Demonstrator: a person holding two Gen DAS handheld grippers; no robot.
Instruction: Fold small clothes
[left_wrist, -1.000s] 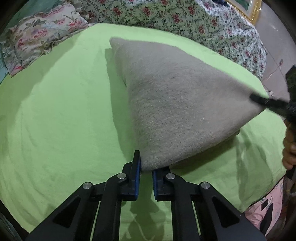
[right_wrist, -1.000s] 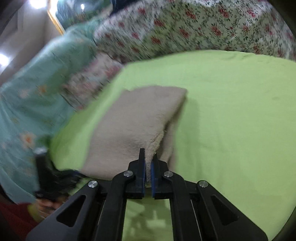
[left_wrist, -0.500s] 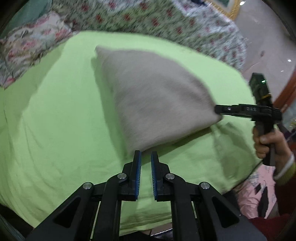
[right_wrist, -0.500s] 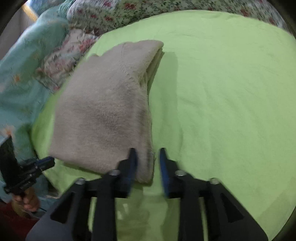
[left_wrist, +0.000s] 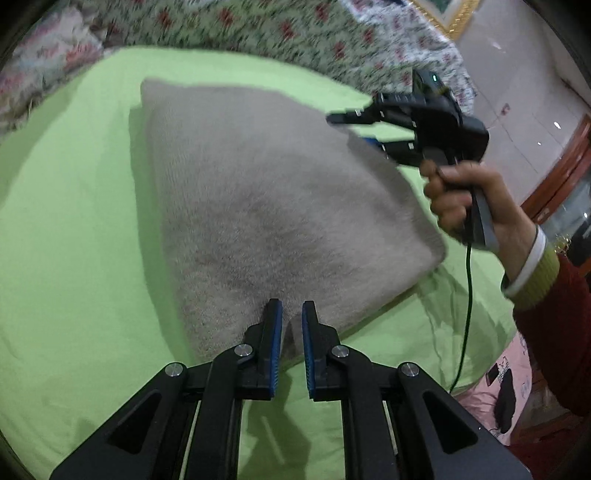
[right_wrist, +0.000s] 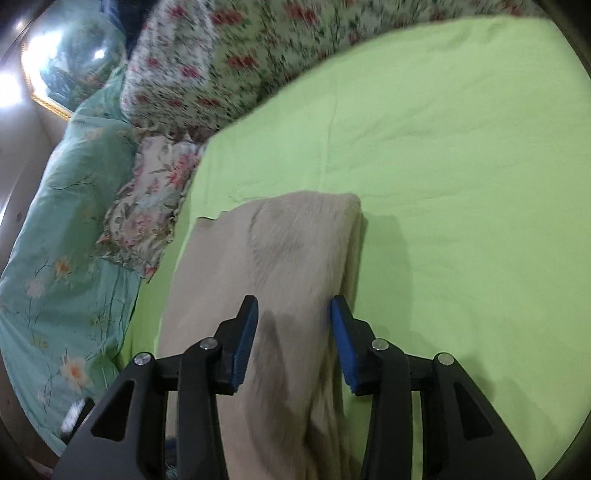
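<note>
A beige fuzzy garment (left_wrist: 258, 184) lies folded on the green sheet (left_wrist: 74, 221). My left gripper (left_wrist: 291, 302) is at its near edge, jaws almost together with a fold of the fabric pinched between the blue pads. In the left wrist view my right gripper (left_wrist: 347, 129) hovers over the garment's far right edge, held by a hand (left_wrist: 461, 199) in a red sleeve. Its jaws are opening. In the right wrist view the right gripper (right_wrist: 293, 301) straddles the garment (right_wrist: 288, 251) from above, and the pads do not press on it.
A floral quilt (left_wrist: 295, 33) is heaped along the back of the bed, with a floral pillow (right_wrist: 147, 206) and a teal duvet (right_wrist: 66, 236) to one side. A green cable (left_wrist: 468, 302) hangs from the right gripper. Bare sheet (right_wrist: 461, 184) spreads beside the garment.
The right gripper has let go of the garment's corner, spread its jaws and swung in over the cloth. The raised corner has dropped flat. The left gripper keeps its hold.
</note>
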